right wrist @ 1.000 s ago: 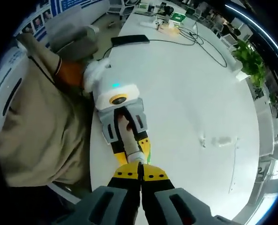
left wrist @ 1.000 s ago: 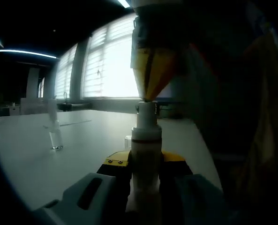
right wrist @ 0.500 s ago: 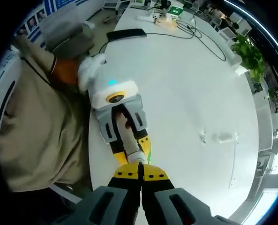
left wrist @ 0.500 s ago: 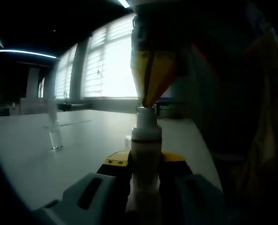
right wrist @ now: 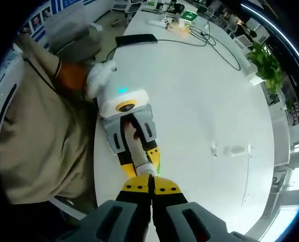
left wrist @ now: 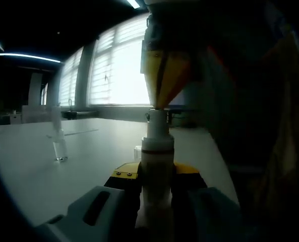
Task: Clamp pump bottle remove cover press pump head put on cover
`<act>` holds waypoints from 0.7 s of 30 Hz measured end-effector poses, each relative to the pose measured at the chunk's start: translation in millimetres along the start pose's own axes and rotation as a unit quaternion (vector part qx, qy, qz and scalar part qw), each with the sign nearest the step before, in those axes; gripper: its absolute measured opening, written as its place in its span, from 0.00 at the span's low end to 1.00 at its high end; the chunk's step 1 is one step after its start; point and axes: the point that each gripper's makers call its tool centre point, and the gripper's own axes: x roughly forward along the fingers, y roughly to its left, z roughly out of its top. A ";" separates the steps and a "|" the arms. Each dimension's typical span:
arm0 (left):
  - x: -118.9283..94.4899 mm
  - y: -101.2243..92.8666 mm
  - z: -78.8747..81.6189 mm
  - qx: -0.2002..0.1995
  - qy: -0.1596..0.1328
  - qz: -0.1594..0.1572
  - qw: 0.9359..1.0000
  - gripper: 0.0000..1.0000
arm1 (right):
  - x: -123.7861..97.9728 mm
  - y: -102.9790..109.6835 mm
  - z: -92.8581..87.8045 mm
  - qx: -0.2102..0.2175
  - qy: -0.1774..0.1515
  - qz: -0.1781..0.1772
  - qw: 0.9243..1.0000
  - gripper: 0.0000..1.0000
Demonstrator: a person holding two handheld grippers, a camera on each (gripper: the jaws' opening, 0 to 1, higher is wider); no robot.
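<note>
A broad white desk (right wrist: pixel 204 101) runs through a large room; in the left gripper view it stretches toward tall windows with slatted blinds (left wrist: pixel 116 70), bright against a dim interior with a strip ceiling light (left wrist: pixel 28 57). In the right gripper view the desk's far end carries a dark flat device (right wrist: pixel 135 39), a black cable (right wrist: pixel 217 43) looping across the top, a green box (right wrist: pixel 188 17) among small clutter, and a potted plant (right wrist: pixel 262 60) by the edge. No writing is legible anywhere; the posters on the far wall are too small to read. The pump bottle (left wrist: pixel 157 171) stands upright, clamped low on its white body between the fingers of the left gripper (left wrist: pixel 157 189), close to the desk's near edge. The right gripper (right wrist: pixel 150 185) comes down from above with its yellow-tipped fingers pinched together, their tips touching the top of the pump head (left wrist: pixel 157 117). The clear cover (left wrist: pixel 60 148) stands on the desk well apart to the left of the bottle. A person in a beige garment (right wrist: pixel 38 136) stands alongside the desk.
</note>
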 end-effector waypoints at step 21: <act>-0.4 -1.5 0.4 0.000 0.000 0.000 1.000 0.14 | 0.0 -1.0 1.2 0.002 -0.014 0.008 1.000 0.00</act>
